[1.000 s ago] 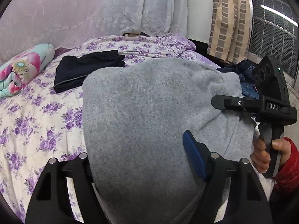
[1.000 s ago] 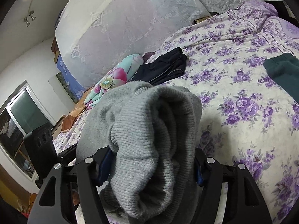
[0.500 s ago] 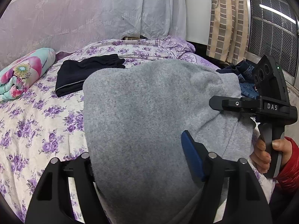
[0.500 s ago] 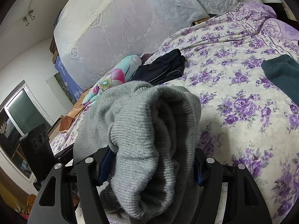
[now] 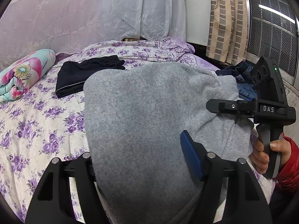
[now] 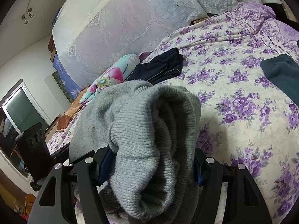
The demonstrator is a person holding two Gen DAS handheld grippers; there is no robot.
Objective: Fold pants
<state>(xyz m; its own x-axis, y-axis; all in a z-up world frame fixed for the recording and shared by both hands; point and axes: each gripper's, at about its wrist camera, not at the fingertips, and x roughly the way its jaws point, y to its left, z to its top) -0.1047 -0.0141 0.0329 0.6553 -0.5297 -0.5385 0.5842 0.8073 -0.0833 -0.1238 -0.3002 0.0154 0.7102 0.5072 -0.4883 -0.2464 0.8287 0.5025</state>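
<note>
Here both grippers hold the grey pants (image 5: 149, 123) lifted over the flowered bed (image 5: 37, 123). The left gripper (image 5: 138, 160) has its jaws closed on a thick fold of cloth; they have just eased a little closer. The right gripper (image 6: 149, 166) has its jaws closed on the bunched ribbed cuff.

To do this step well, I judge the two ends should be kept level and drawn apart until the cloth hangs flat, then lowered onto a bare stretch of bed, clear of the dark folded garment (image 5: 84, 74) and the green garment (image 6: 280, 74).

The only legible writing is "DAS" on the right gripper's body in the left wrist view.
</note>
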